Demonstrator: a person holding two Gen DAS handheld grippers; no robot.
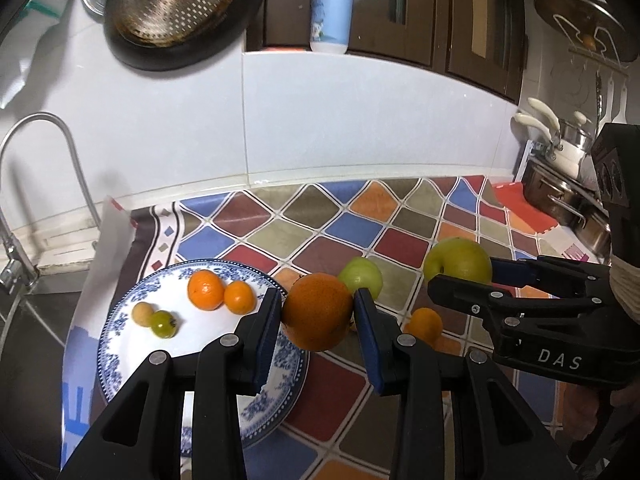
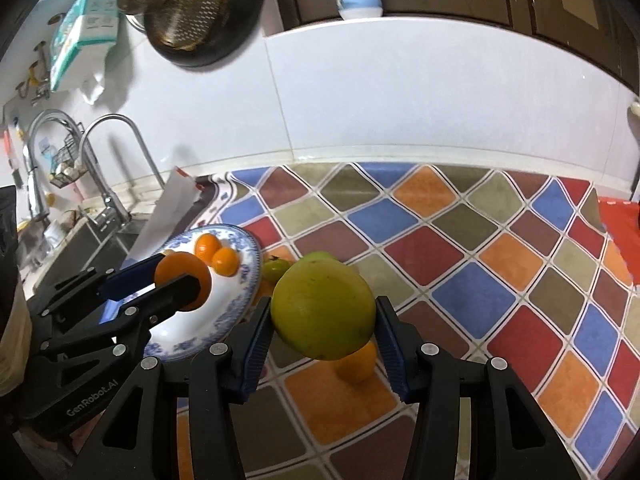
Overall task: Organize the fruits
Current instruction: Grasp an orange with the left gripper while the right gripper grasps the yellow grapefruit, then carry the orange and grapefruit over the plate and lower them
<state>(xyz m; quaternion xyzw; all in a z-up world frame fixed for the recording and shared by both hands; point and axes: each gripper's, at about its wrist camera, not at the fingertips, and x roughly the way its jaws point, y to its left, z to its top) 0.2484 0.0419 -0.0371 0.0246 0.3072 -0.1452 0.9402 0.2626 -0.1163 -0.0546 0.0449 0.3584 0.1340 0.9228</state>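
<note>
My left gripper [image 1: 318, 312] is shut on a large orange [image 1: 317, 311] and holds it above the right rim of a blue-and-white plate [image 1: 120, 344]. The plate holds two small oranges [image 1: 205, 290], a tiny yellow fruit [image 1: 142, 313] and a small green fruit [image 1: 163, 323]. My right gripper [image 2: 324, 320] is shut on a big yellow-green fruit [image 2: 323, 310], lifted above the cloth to the right of the plate [image 2: 192, 332]. A green fruit [image 1: 361, 277] and a small orange [image 1: 424, 325] lie on the cloth between the grippers.
A patchwork cloth [image 2: 460, 264] covers the counter. A sink with taps [image 2: 100, 168] lies left of the plate. Pots [image 1: 568, 184] stand at the far right. A white tiled wall [image 1: 340, 120] runs behind, with a pan [image 1: 176, 12] and a bottle [image 1: 331, 8] above.
</note>
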